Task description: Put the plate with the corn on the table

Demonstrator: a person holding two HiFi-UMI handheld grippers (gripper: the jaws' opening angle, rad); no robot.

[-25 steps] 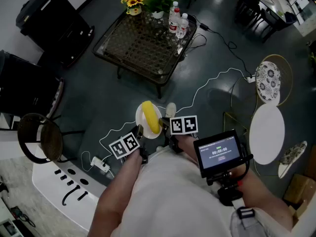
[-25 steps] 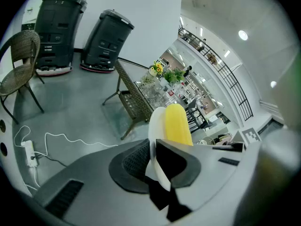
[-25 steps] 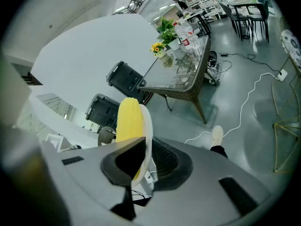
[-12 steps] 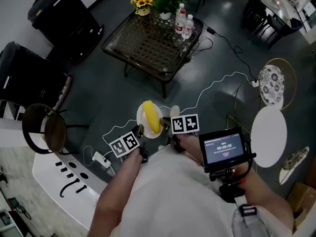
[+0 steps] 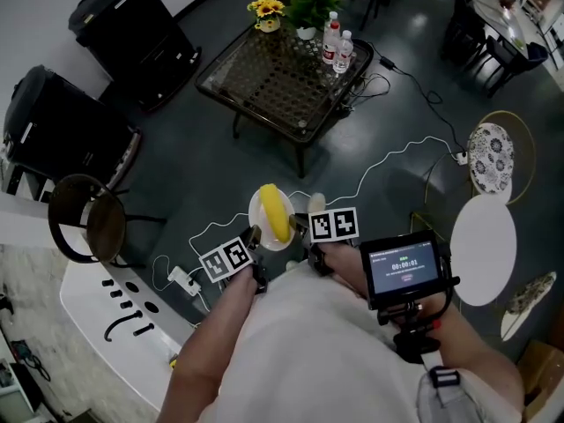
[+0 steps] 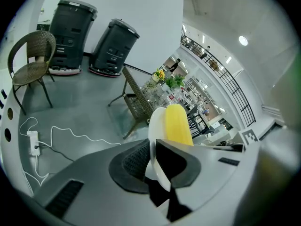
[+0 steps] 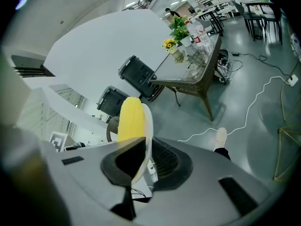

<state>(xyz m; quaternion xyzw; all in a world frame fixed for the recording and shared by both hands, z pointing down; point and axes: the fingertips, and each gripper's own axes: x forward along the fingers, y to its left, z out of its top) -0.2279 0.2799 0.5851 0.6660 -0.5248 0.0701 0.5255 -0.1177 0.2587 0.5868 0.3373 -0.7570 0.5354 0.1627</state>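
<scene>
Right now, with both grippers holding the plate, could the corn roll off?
The corn is a rounded cob lying loose on the plate, so it would probably roll if the plate tilts. The plate looks shallow, so its rim may not stop it. The left gripper and right gripper pinch opposite edges, which likely helps hold it level.

Café-style lounge in a big open hall.
Well ahead of the left gripper (image 5: 254, 234) and right gripper (image 5: 295, 224), a low wicker table with a glass tabletop (image 5: 282, 82) carries yellow sunflowers (image 5: 267, 9) and clear water bottles (image 5: 337, 42); a brown wicker chair (image 5: 88, 223) stands left of them, a round white side table (image 5: 482, 249) right, dark dining tables and chairs (image 5: 489, 33) far ahead, a railed upper gallery (image 6: 225, 81) above the grey polished floor (image 5: 203, 174).
</scene>
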